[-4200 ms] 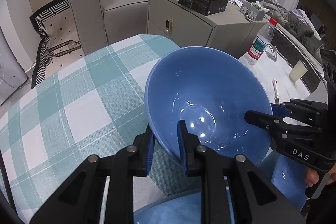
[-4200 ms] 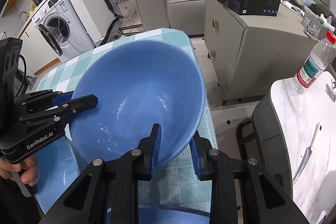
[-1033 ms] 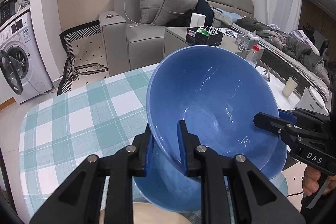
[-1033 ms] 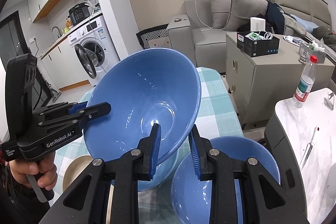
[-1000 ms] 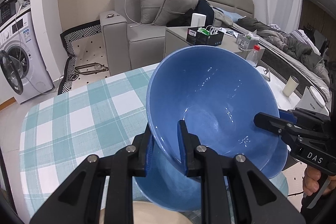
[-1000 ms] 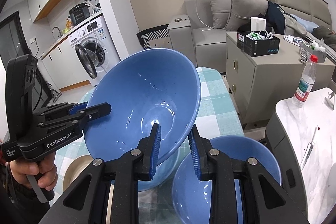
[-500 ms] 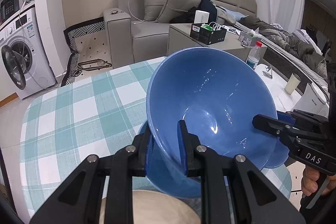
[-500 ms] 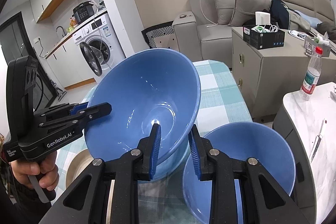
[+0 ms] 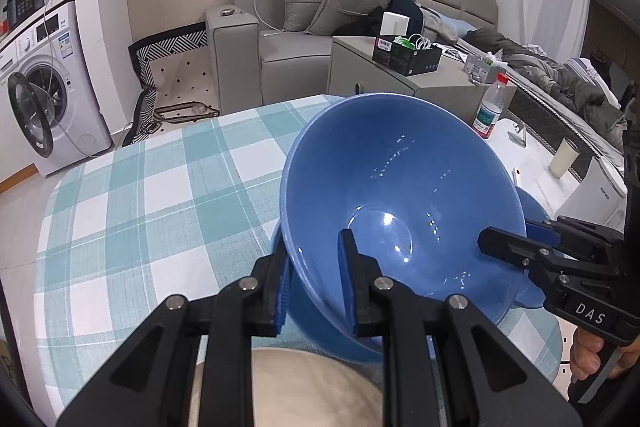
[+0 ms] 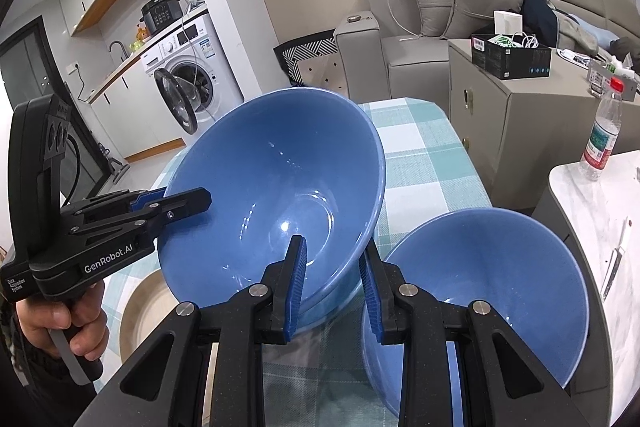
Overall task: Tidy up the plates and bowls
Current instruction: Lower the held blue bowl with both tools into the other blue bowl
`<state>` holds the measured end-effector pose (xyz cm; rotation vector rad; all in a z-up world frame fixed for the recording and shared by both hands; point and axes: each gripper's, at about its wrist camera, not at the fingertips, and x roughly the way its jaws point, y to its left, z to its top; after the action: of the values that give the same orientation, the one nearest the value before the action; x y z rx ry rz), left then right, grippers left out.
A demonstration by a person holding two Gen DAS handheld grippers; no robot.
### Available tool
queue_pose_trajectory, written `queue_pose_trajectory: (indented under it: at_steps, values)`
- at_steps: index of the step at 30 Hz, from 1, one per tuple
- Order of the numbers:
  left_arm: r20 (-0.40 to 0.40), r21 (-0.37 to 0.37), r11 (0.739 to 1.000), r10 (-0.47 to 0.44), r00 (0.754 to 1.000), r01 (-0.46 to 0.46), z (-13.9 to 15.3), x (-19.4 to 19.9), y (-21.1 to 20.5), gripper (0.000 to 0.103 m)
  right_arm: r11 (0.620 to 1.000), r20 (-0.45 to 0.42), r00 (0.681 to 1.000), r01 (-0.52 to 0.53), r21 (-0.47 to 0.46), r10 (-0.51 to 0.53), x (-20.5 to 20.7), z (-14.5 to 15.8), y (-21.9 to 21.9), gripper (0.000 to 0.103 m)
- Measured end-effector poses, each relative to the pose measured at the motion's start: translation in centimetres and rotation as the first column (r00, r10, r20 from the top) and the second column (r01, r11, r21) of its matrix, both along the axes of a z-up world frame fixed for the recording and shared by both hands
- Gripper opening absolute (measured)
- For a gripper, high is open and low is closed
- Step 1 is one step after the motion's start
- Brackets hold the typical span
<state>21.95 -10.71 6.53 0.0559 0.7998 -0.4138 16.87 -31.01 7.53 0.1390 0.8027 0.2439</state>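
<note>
Lower now than half a second ago, the glossy blue ceramic bowl [image 9: 404, 203] has come down onto a second blue bowl [image 9: 320, 331] beneath it, whose rim shows just under its base in both views; it leans toward the left gripper. Four seconds back it was low over the cloth, then rose, and is now descending again. The left gripper [image 9: 316, 291] is clamped on the bowl's near rim, one blue pad inside and one outside. The right gripper [image 10: 332, 283] pinches the opposite rim the same way. Beside the stack, on the right, a third blue bowl [image 10: 492, 291] stands alone. A beige round plate [image 10: 144, 311] lies near the left hand [image 10: 64, 323]. All sit on the teal-and-white checked tablecloth [image 9: 132, 203].
</note>
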Motion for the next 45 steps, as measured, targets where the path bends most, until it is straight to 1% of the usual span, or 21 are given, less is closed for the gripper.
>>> queue_pose_trajectory:
  at_steps: [14,20,32,38,45]
  values:
    - [-0.019,0.009,1.0,0.023,1.0,-0.022,-1.2,-0.2,0.6,0.019,1.0,0.002,1.0,-0.022,0.005,0.022,0.4,-1.3,0.3,0.027]
    - [-0.031,0.027,0.999,0.033,0.999,-0.032,-1.8,-0.2,0.6,0.019,0.999,0.007,0.999,-0.035,-0.008,0.035,0.3,-2.0,0.7,0.028]
    - [-0.058,0.042,0.998,0.051,0.997,-0.048,-3.1,-0.1,0.8,0.019,0.998,-0.014,0.999,-0.041,-0.041,0.04,1.1,-3.1,1.4,0.028]
    - [-0.063,0.053,0.998,0.049,0.997,-0.045,-3.3,-0.2,0.6,0.019,0.997,-0.011,0.999,-0.039,-0.061,0.038,0.9,-3.3,1.6,0.028]
    - [-0.067,0.073,0.996,0.052,0.996,-0.047,-3.6,-0.1,0.3,0.019,0.998,-0.011,0.999,-0.037,-0.058,0.036,0.9,-3.2,1.4,0.029]
